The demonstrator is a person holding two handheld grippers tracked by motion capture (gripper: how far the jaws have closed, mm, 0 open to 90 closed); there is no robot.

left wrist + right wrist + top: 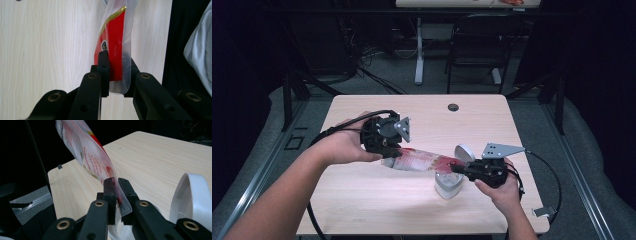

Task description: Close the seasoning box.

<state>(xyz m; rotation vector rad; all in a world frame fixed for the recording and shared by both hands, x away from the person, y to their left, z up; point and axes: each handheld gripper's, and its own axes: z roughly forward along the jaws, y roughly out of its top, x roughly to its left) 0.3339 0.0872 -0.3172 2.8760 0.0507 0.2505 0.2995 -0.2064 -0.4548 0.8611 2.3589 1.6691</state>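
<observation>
The pouch (419,161) hangs stretched above the surface (362,200), long axis running between both tongs: left tongs (393,152) pinching one end, right tongs (458,168) pinching the other over the white container (448,186).

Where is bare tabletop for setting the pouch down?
Free: the far strip of the table around the grommet hole, and the near-left patch. Crowded: the near-right middle, where both claws, left and right, hold the pouch over the open white container.

High view: above, looking forward-down on worktop (362,200) | gripper views: close along own tongs | shared: pouch (422,161).
</observation>
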